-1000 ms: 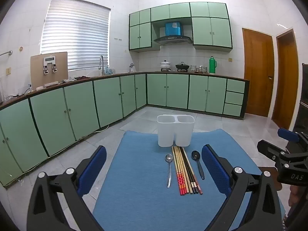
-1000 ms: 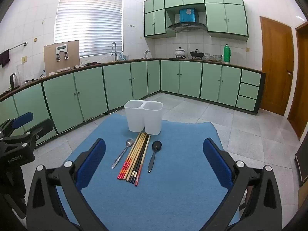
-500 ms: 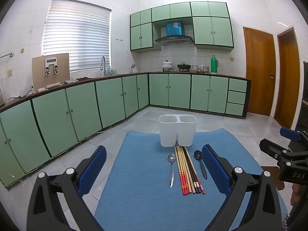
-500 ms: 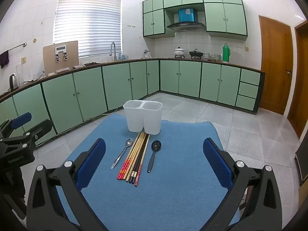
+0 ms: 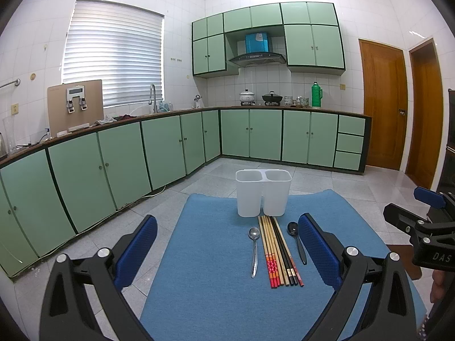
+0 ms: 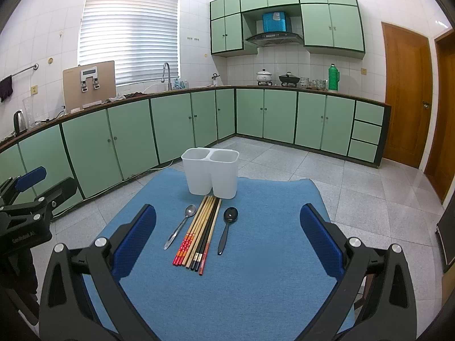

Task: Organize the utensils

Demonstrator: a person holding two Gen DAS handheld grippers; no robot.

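A blue mat (image 5: 216, 289) is spread on the tiled floor, and a white two-compartment holder (image 5: 263, 192) is stood at its far end. Both compartments are seen to be empty. Just in front of the holder, a bundle of chopsticks (image 5: 280, 251) is laid flat, side by side, with its far ends almost touching the holder. A metal spoon (image 5: 254, 248) is laid just left of the bundle and a black spoon (image 5: 296, 240) just right of it, both with bowls toward the holder.

The left gripper (image 5: 227, 253) is held wide open above the mat, and nothing is gripped between its blue pads (image 5: 136, 251). The right gripper (image 6: 227, 241) is likewise spread wide and empty, and the utensils are framed between its fingers. Green cabinets (image 6: 136, 136) are seen behind.
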